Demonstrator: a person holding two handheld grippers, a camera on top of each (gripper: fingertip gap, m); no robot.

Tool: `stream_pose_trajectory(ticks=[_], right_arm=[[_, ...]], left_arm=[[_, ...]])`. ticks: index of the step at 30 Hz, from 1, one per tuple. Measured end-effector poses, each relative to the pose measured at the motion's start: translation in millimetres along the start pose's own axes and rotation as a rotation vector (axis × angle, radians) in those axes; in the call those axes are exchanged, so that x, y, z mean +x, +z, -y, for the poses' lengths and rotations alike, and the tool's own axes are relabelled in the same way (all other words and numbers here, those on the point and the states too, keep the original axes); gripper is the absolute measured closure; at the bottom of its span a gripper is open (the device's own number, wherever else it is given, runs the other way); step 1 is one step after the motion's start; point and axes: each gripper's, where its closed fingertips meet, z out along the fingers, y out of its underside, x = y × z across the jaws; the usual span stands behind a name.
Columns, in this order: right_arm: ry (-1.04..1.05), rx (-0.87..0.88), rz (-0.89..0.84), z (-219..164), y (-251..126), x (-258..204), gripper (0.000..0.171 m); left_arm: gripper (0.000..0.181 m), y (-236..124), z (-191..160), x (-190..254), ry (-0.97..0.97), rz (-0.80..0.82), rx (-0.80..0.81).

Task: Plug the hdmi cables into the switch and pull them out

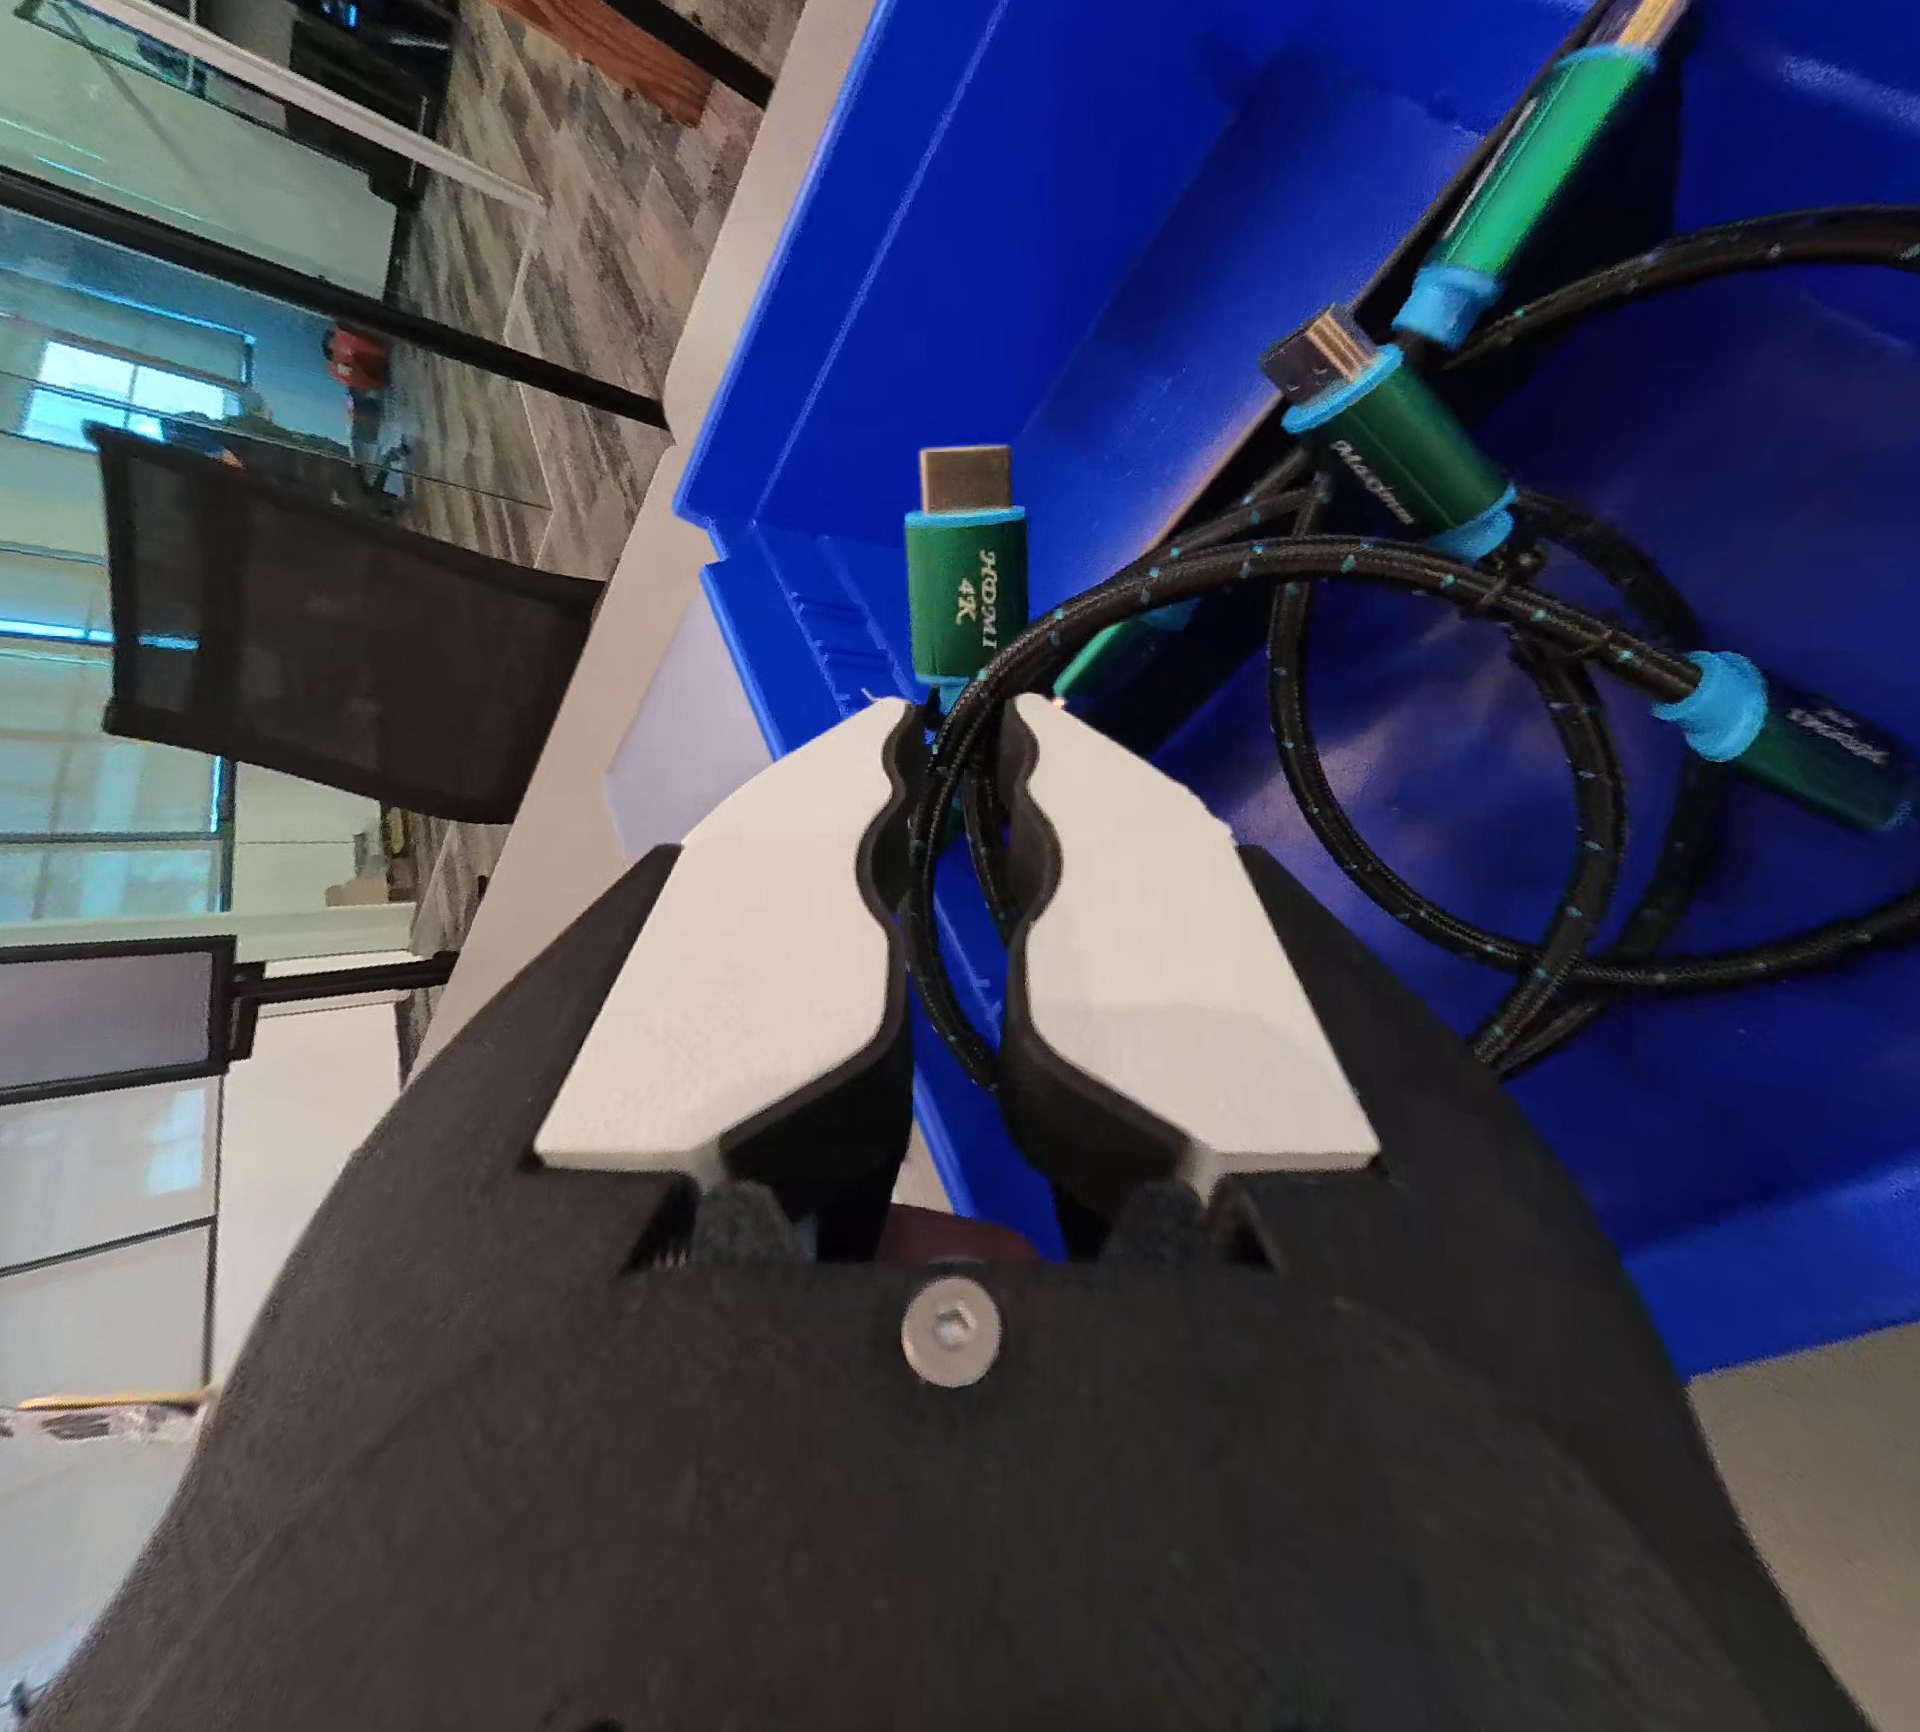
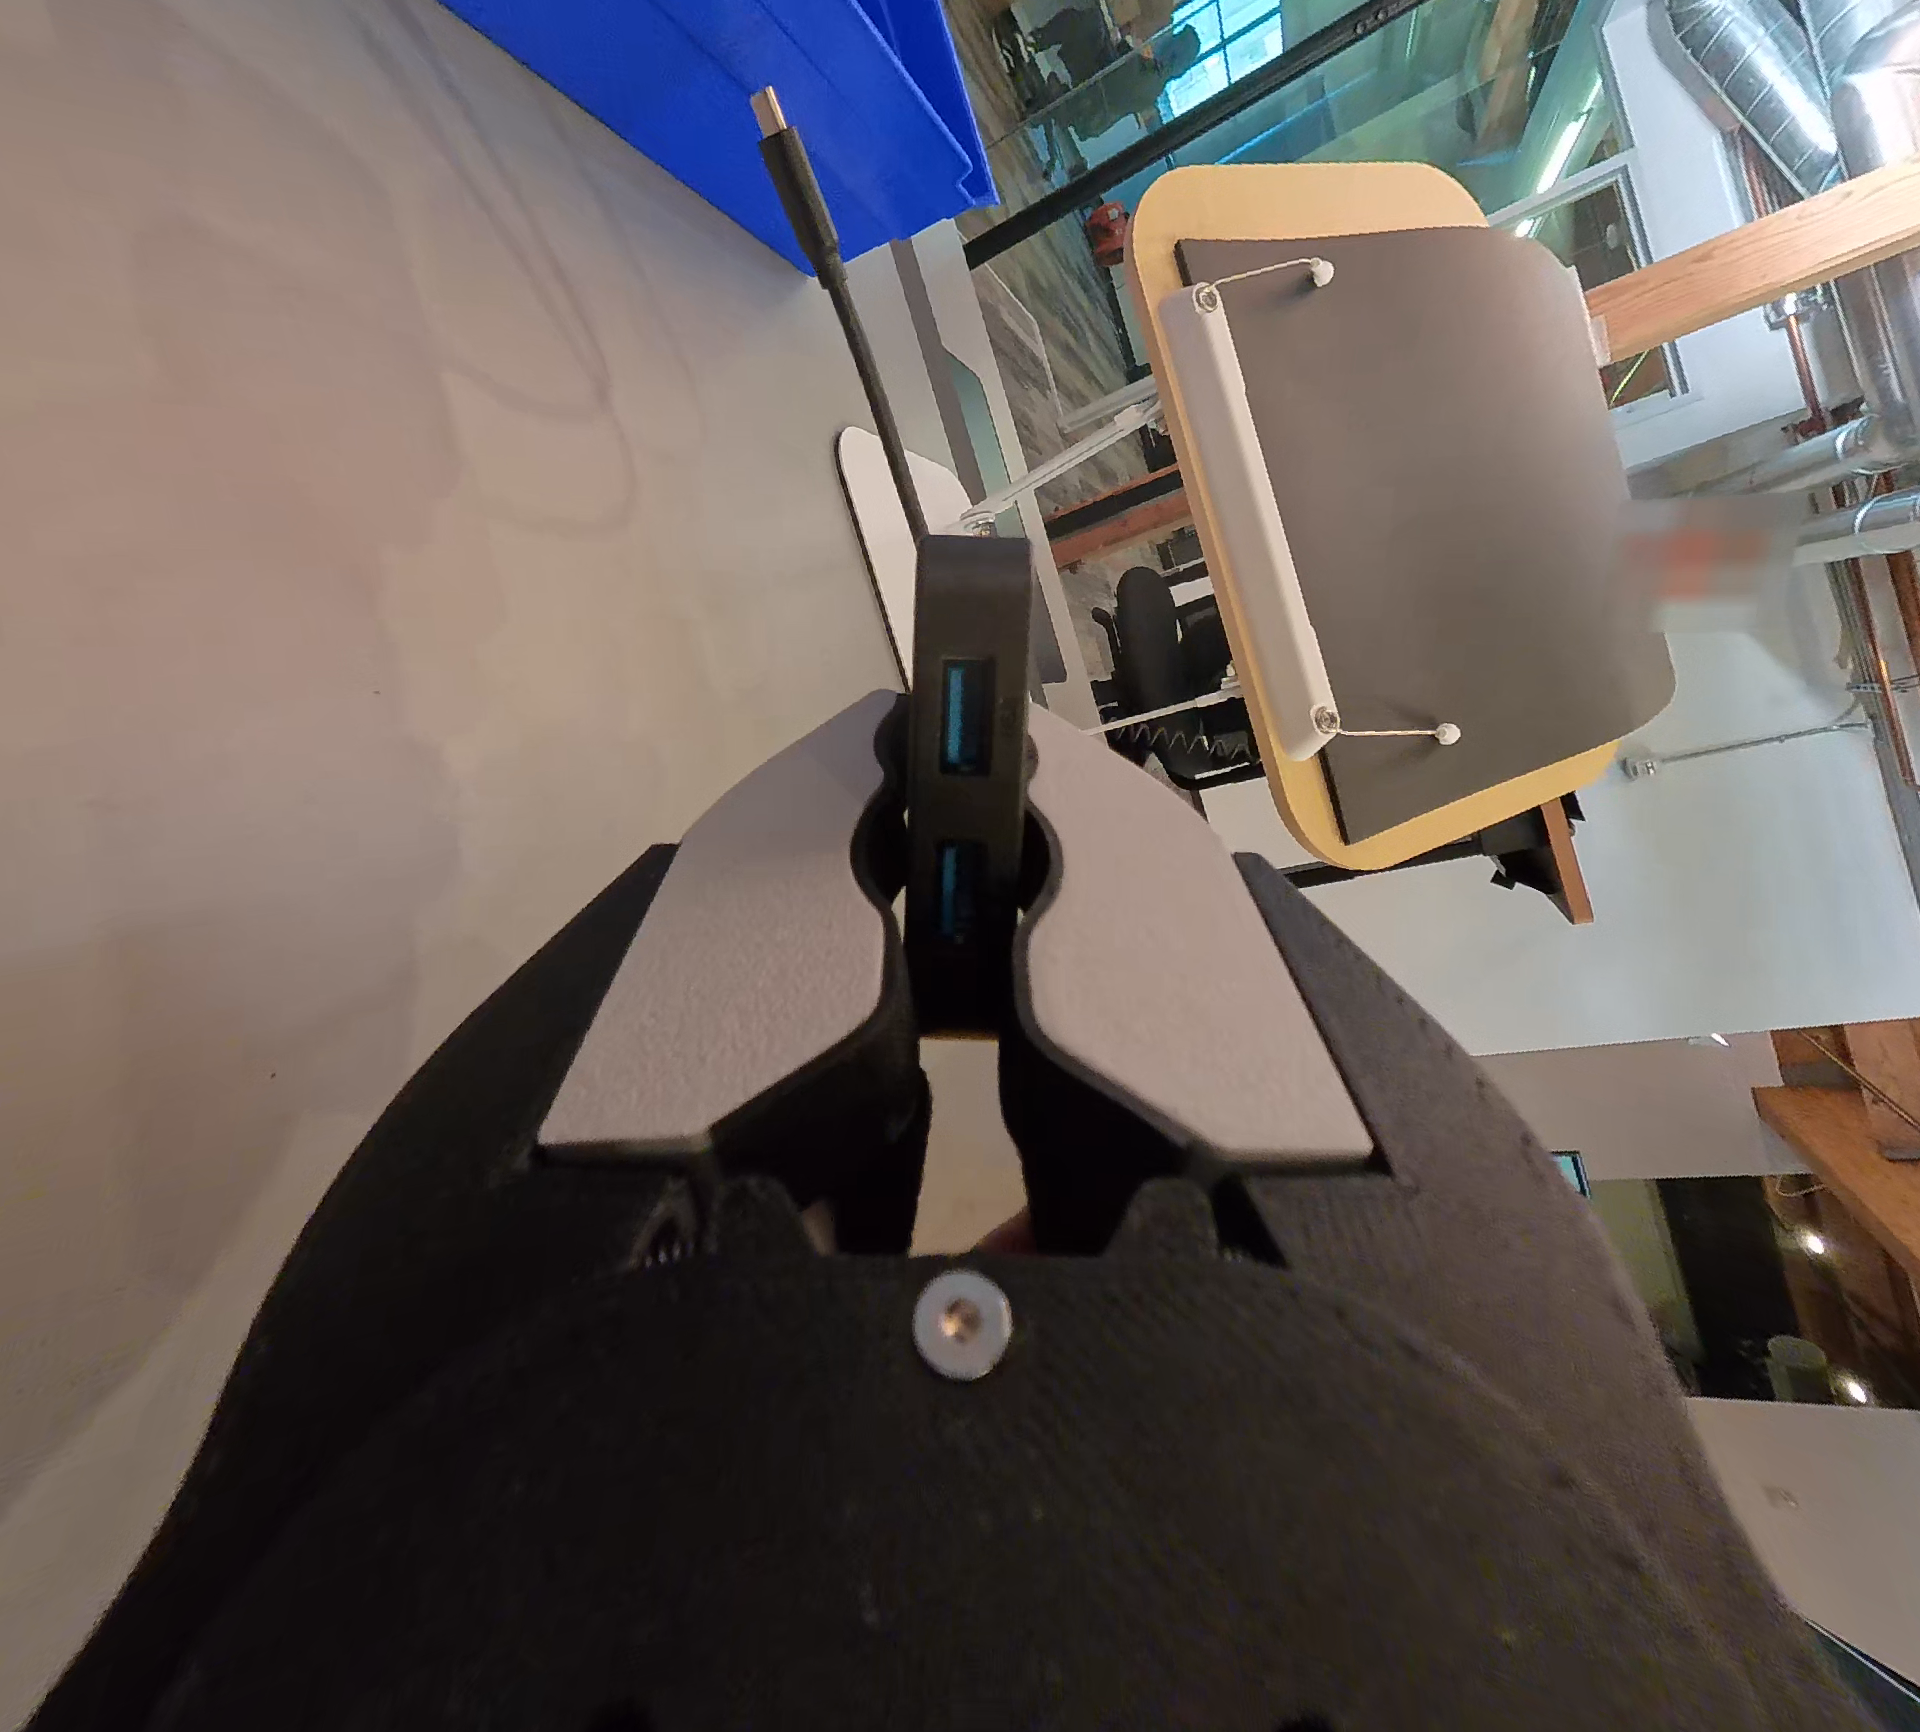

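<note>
While left tool [image 1: 961, 726] pinches braided hdmi cable [image 1: 940, 903] above blue bin [image 1: 1039, 228], right tool [image 2: 961, 747] clamps switch [image 2: 966, 747]. We judge cable floppy; regrip rigid green plug [image 1: 964, 602].

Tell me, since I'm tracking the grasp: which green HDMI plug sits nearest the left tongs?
The upright plug just beyond the left tongs; the others lie farther off in the blue bin.

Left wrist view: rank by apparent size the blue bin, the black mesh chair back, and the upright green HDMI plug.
1. Blue bin, largest by far.
2. Black mesh chair back.
3. Upright green HDMI plug, smallest.
The chair is farther off, so this ranks looks only.
</note>
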Motion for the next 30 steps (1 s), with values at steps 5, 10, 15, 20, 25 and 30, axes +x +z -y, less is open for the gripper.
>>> stream_pose_trajectory(ticks=[5, 10, 15, 20, 25, 30], right_arm=[[0.003, -0.001, 0.001, -0.7, -0.7, -0.1, 0.159], [0.005, -0.003, 0.003, -2.1, -0.7, -0.6, 0.159], [0.009, -0.003, 0.004, -3.1, -0.7, -0.9, 0.159], [0.007, -0.004, 0.005, -3.4, -0.9, -1.4, 0.159], [0.008, -0.003, 0.004, -2.9, -1.1, -1.1, 0.159], [0.012, -0.001, 0.005, -2.5, -1.2, -1.0, 0.159]], left_arm=[[0.168, -4.0, 2.2, 0.2, -0.067, -0.076, 0.022], [0.169, -8.0, 1.7, -2.6, -0.074, -0.103, 0.018], [0.17, -13.3, 0.8, -4.1, -0.073, -0.138, 0.021], [0.17, -19.3, 1.1, -3.3, -0.073, -0.161, 0.024], [0.177, -30.5, 9.3, -15.9, -0.15, -0.172, 0.083], [0.181, -32.5, 4.2, -16.0, -0.095, -0.167, 0.058]])
